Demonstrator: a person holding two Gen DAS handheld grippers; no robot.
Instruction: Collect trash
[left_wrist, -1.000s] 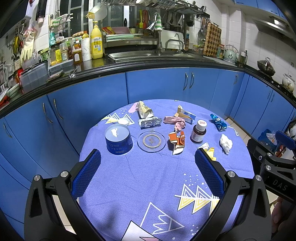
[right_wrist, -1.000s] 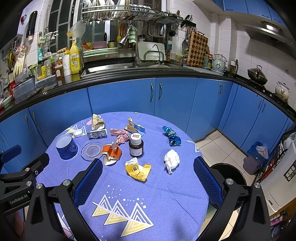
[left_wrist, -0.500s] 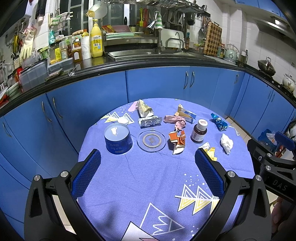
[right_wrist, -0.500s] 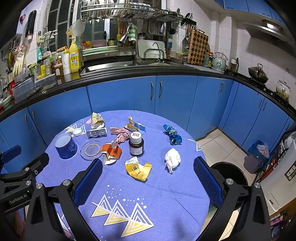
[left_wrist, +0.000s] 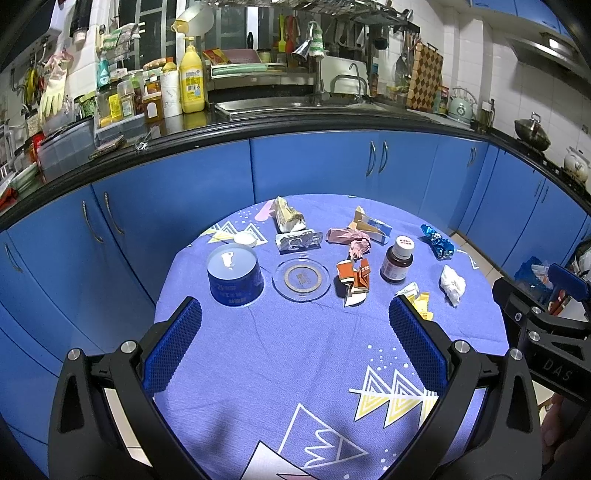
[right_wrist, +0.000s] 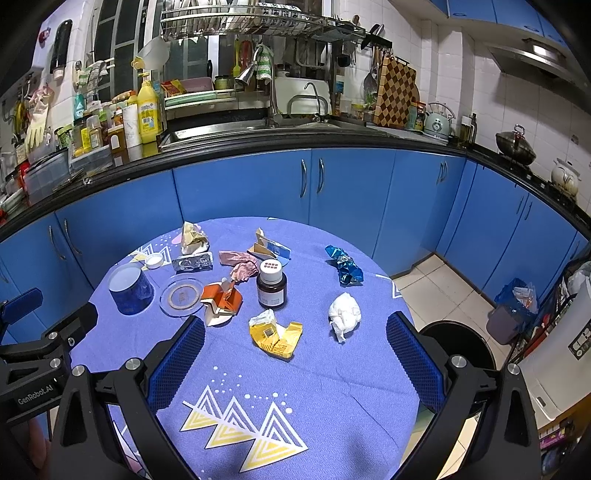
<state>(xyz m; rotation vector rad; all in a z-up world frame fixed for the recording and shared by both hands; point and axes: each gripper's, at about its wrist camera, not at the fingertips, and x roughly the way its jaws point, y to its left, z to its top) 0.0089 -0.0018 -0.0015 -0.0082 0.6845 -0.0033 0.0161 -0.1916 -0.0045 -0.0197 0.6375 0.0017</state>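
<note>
Blue cloth with triangle prints covers the round table (right_wrist: 332, 384), and we've got trash scattered all over the far half. Both of our grippers hover over the near edge with nothing in them: the left gripper (left_wrist: 295, 343) has its pads spread wide, same for the right gripper (right_wrist: 295, 362).

Closest to the right one sits a yellow wrapper (right_wrist: 275, 334), with a white wad (right_wrist: 344, 314) just to its right and a blue foil (right_wrist: 344, 265) further back. A brown bottle (right_wrist: 271, 285) stands upright near the middle. Left of it lies an orange carton (right_wrist: 221, 297), touching a clear lid (right_wrist: 181, 296), then a blue tin (right_wrist: 130, 290) at the left side. Behind those we see a pink wrapper (right_wrist: 238, 264), a foil strip (right_wrist: 192, 263) and a small white cap (right_wrist: 153, 260). On the floor to the right there's a black bin (right_wrist: 458, 343)
</note>
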